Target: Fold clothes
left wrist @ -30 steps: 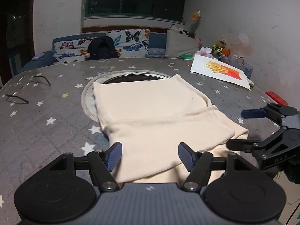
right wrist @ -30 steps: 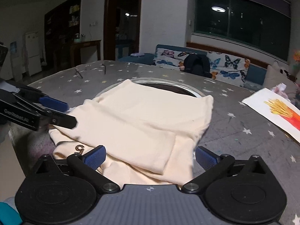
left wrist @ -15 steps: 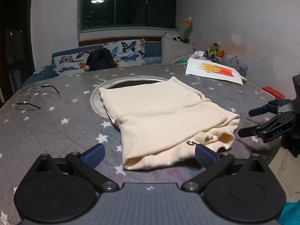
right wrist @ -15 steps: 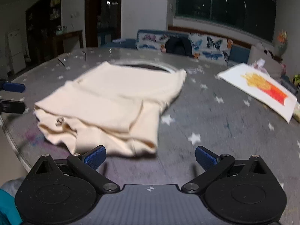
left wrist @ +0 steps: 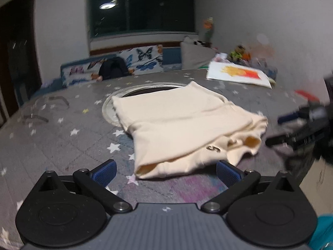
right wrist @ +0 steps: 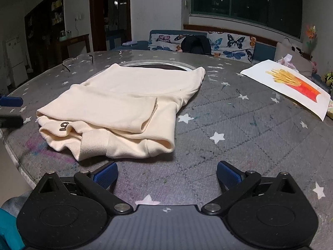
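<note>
A cream garment [left wrist: 183,125] lies folded in layers on the grey star-patterned table [left wrist: 62,145], its far edge over a round inset. In the right wrist view the same garment [right wrist: 124,108] shows a small dark mark on its near-left corner. My left gripper [left wrist: 165,171] is open just short of the garment's near edge, nothing between its blue pads. My right gripper [right wrist: 167,174] is open too, above bare table to the right of the fold. Each gripper also shows at the edge of the other's view: right gripper [left wrist: 295,129], left gripper [right wrist: 10,110].
A sheet with a french-fries picture [right wrist: 291,83] lies at the table's far right. Spectacles [left wrist: 52,108] lie at the far left, a red object [left wrist: 306,94] near the right edge. Beyond the table stands a butterfly-print sofa [right wrist: 218,41].
Both grippers drew back from the garment toward the table's near edge. The left gripper's jaws spread wider and no longer lie over the cloth; the garment rests released in its fold.
</note>
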Tool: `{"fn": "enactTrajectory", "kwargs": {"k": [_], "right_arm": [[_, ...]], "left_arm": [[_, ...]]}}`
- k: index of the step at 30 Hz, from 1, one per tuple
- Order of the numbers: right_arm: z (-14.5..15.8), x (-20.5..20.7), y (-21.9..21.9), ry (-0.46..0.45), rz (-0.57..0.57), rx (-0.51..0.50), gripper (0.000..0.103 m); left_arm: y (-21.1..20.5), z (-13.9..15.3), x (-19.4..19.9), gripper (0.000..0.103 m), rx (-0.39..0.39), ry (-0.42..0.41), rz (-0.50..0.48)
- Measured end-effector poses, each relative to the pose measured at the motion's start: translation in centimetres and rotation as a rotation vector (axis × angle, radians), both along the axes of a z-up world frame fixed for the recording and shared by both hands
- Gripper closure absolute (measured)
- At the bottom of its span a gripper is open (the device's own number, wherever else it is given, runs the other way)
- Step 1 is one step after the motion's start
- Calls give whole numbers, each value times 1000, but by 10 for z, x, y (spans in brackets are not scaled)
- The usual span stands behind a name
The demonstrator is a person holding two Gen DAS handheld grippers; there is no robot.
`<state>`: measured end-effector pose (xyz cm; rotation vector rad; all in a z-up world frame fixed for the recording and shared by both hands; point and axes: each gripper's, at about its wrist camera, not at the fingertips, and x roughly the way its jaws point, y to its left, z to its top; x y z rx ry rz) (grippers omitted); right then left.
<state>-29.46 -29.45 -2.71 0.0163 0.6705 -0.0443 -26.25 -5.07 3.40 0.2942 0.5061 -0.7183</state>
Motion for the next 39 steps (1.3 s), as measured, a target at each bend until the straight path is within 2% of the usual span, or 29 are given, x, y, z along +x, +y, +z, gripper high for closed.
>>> {"fn": "enactTrajectory", "kwargs": {"k": [1, 2, 5, 9, 12, 15, 16, 17, 18, 20, 23, 29, 32, 35, 38, 39], "right_arm": [[0, 0, 0, 1, 0, -1, 0], [1, 1, 0, 4, 0, -2, 0], [2, 1, 2, 3, 7, -23, 0], [6, 3, 9, 11, 35, -74, 0], [10, 2, 14, 10, 74, -89, 0], [13, 3, 20, 7, 106, -101, 0], [14, 3, 22, 6, 114, -105, 0], [15, 3, 23, 3, 122, -108, 0], [16, 3, 24, 0, 131, -111, 0], [17, 4, 28, -2, 150, -124, 0], [18, 5, 34, -9, 185, -172, 0], [19, 5, 53, -34, 278, -297, 4], [18, 6, 63, -53, 331, -344, 11], [16, 11, 70, -67, 372, -361, 21], [14, 20, 74, -73, 378, -378, 36], [15, 23, 73, -67, 382, -366, 45]], "left_arm": [[-3, -1, -4, 2, 22, -25, -20], [-6, -3, -8, 10, 46, -49, -42], [-16, -8, -18, 22, 116, -119, -111], [-28, -15, -29, 27, 206, -213, -217], [-38, -20, -31, 36, 255, -260, -278], [-45, -24, -27, 45, 269, -269, -318], [-47, -25, -26, 51, 269, -269, -326], [-49, -25, -24, 61, 268, -268, -335], [-50, -26, -23, 66, 267, -263, -342], [-52, -27, -20, 84, 260, -249, -355], [-49, -25, -17, 94, 235, -238, -352], [-46, -3, 6, 96, 115, -167, -307], [-48, 3, 17, 96, 83, -145, -298], [-51, 5, 26, 96, 72, -131, -295], [-50, 5, 31, 96, 65, -113, -295], [-49, 4, 30, 95, 67, -112, -298]]}}
